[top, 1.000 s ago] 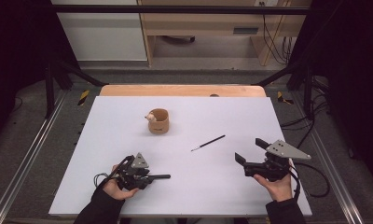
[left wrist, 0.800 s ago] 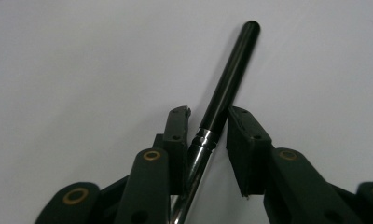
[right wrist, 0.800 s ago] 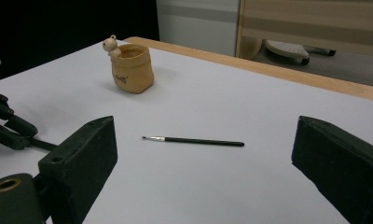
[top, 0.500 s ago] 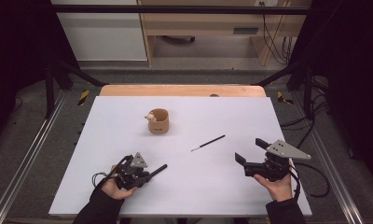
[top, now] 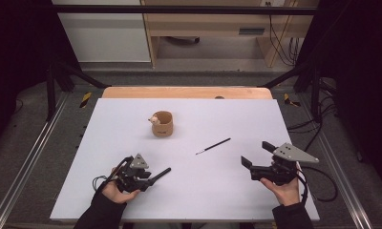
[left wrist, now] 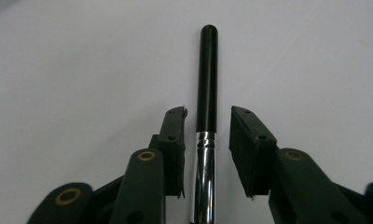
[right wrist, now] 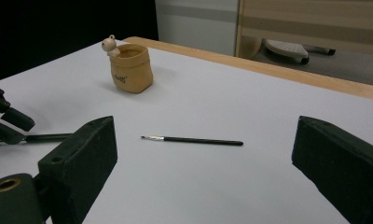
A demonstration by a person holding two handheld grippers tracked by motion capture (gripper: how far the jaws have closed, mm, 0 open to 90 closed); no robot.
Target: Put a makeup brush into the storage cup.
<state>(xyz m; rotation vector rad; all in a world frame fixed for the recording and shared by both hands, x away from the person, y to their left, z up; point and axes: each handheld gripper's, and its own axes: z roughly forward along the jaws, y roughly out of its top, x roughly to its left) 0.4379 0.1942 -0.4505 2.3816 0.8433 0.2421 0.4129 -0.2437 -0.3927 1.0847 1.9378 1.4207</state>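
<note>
Flanking black brush handle [left wrist: 207,79] w/ gaps, left hand-held gripper [left wrist: 207,140] just reopened; table edge [top: 179,220] close.

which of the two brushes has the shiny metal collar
The thick brush between the left tool's jaws: a chrome ferrule joins its black handle. The thin brush lying mid-table, apart from both tools, is far slimmer, with a small pale tip.

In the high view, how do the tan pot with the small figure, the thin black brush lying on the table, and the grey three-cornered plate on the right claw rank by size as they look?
1. Grey three-cornered plate, nearest the camera, so unsure
2. Tan pot, close to it
3. Thin black brush
</note>
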